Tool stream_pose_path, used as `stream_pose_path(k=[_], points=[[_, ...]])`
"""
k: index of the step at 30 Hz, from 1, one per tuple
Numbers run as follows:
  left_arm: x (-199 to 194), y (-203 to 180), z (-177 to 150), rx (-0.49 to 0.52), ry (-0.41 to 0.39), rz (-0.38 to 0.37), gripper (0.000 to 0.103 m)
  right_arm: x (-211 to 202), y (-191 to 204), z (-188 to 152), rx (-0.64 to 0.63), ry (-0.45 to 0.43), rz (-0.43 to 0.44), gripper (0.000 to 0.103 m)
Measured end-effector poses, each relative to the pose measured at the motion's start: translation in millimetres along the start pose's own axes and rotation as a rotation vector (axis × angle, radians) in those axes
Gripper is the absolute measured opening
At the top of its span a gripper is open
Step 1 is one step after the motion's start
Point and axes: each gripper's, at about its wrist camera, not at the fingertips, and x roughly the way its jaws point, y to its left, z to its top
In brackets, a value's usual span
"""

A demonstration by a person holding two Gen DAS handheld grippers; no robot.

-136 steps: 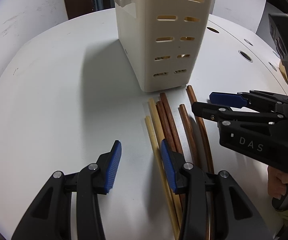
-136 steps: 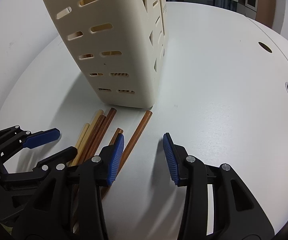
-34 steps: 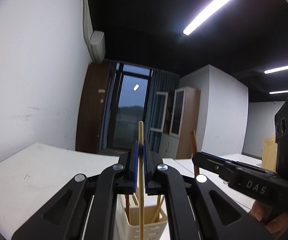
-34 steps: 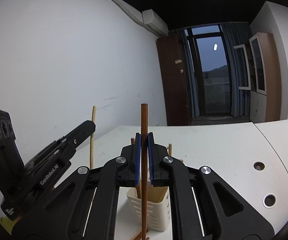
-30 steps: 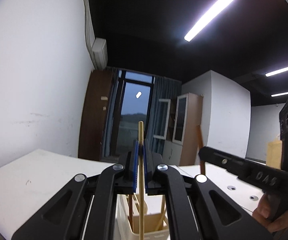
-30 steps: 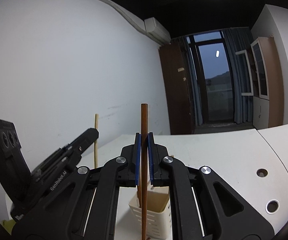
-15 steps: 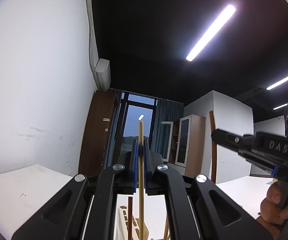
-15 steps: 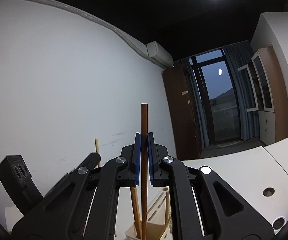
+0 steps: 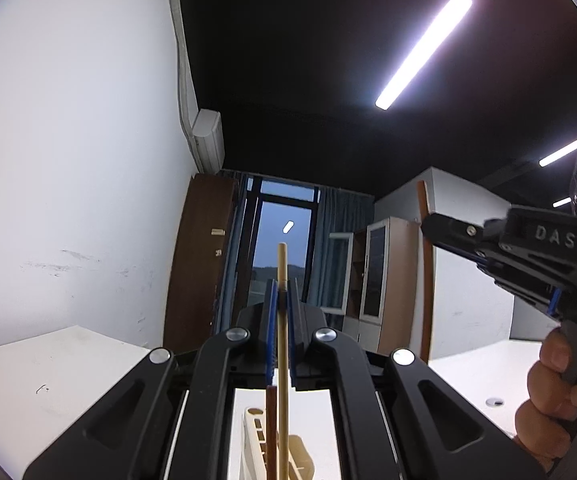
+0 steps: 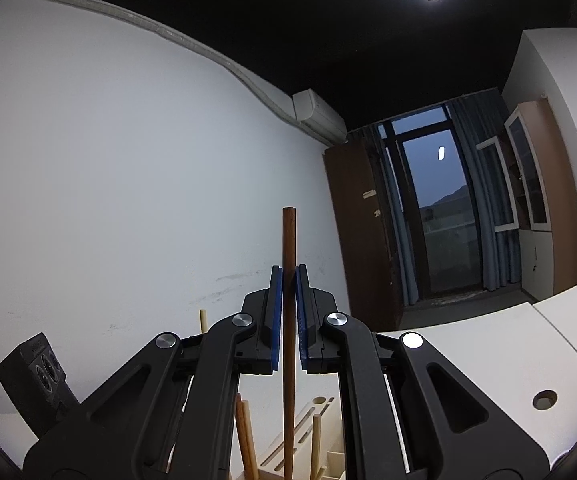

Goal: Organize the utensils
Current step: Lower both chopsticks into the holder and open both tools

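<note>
White walls, a dark ceiling with lit strip lights (image 9: 422, 50) and a tall window (image 10: 434, 216) with blue curtains fill most of both wrist views, with a wall-mounted air conditioner (image 9: 207, 140) high in the corner and a brown door (image 9: 198, 256) beside the window. Low in each view lies the white worktop (image 9: 68, 368), which carries a cream utensil holder (image 9: 298, 454) seen only at the bottom edge. The left claw (image 9: 283, 304) is clamped tight on a pale chopstick (image 9: 282, 264), which stands upright between the blue pads; its top end rises above the fingertips and its lower part runs down toward the holder. Just beside it, lower down, a dark brown chopstick (image 9: 271, 428) stands in the holder. The right claw (image 10: 288, 292) is likewise closed on a dark brown stick (image 10: 289, 240), held upright, its lower length reaching down over the holder's (image 10: 308, 420) compartments, where several other chopsticks (image 10: 246, 436) lean at angles. Whether either held stick's tip is inside a compartment cannot be told. In the left wrist view the right claw's black body comes in from the right, gripped by a person's hand (image 9: 556, 396). In the right wrist view the left claw's camera housing (image 10: 36, 376) shows at lower left.
</note>
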Motion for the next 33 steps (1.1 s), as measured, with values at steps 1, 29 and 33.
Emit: stream_pose_path(k=[1,29,33], points=[[1,0,-2,0.002,0.001,0.008,0.004,2,-1,-1,0.000,0.008,-0.005,0.006],[-10,13,-28,-0.013,0.127,-0.012,0.004,5,10,-35,-0.051,0.199,-0.049,0.006],[-12,15,-27,-0.017,0.138,-0.018,0.004,11,10,-35,-0.053,0.227,-0.061,0.006]])
